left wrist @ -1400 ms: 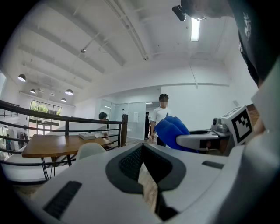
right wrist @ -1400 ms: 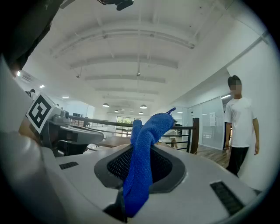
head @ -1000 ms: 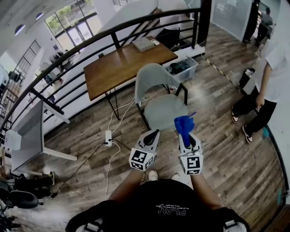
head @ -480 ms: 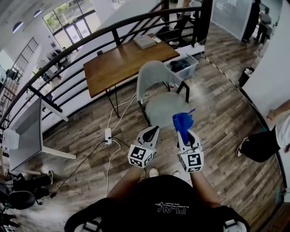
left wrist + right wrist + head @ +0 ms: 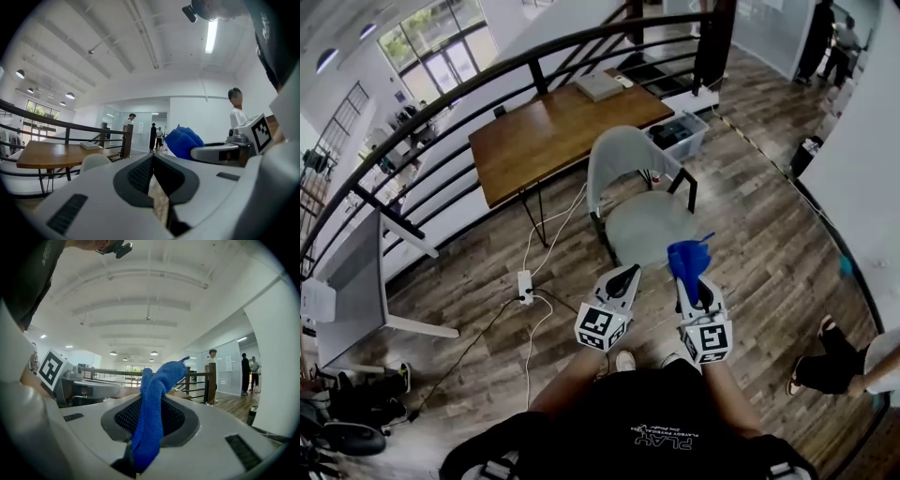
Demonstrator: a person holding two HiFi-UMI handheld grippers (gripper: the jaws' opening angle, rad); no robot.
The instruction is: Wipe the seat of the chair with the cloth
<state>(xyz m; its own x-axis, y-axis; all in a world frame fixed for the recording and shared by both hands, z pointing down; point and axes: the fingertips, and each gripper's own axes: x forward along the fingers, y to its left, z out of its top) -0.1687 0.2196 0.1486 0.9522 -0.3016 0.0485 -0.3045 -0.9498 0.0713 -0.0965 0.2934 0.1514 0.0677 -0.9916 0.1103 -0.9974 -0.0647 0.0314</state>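
Note:
The grey chair (image 5: 649,217) with a rounded back stands on the wood floor in front of the person, its seat bare. My right gripper (image 5: 686,267) is shut on a blue cloth (image 5: 686,257), held up near the seat's front edge; the cloth (image 5: 152,413) sticks up between the jaws in the right gripper view. My left gripper (image 5: 623,278) hovers just left of it, jaws shut with nothing between them, also short of the seat. The left gripper view shows the chair's back (image 5: 95,162) low at left and the cloth (image 5: 184,141) to the right.
A wooden table (image 5: 558,131) stands behind the chair, by a black railing (image 5: 487,80). A clear bin (image 5: 677,138) sits by the chair. A power strip and cables (image 5: 525,281) lie on the floor at left. A person's legs (image 5: 834,361) show at lower right.
The view has shifted, so chair and table sit slightly differently in frame. Both grippers stay level before the seat. The bystander at right has walked toward the lower right.

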